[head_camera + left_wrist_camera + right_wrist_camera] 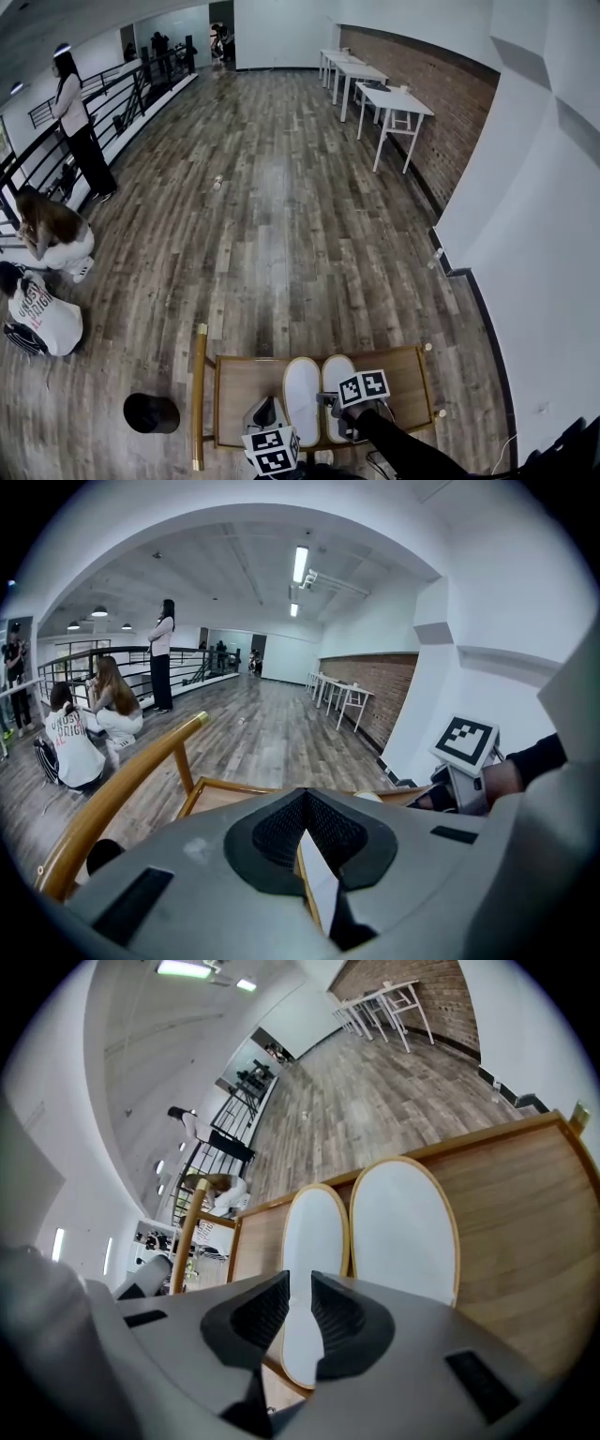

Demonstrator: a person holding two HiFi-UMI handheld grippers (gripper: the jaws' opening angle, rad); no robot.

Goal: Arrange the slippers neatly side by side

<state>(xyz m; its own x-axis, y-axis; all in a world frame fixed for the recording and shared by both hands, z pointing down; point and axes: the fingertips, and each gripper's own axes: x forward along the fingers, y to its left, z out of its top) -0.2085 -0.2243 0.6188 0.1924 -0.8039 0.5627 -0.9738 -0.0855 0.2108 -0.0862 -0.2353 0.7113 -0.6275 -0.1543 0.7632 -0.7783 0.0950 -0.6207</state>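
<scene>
White with tan edging, one slipper (314, 1232) lies flush beside the other slipper (403, 1232) on the wooden tray (242, 386). The right gripper (300, 1288) hovers over the first, jaws narrowly parted, gripping nothing. The left gripper (302, 797) has its jaws together.

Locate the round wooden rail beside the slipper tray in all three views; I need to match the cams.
Head view: the rail stands vertical at the bottom, along the left side of the tray.
Left gripper view: it slants from lower left up toward centre.
Right gripper view: a thin upright pole at left.
Shared landmark: the white tables along the far wall.
</scene>
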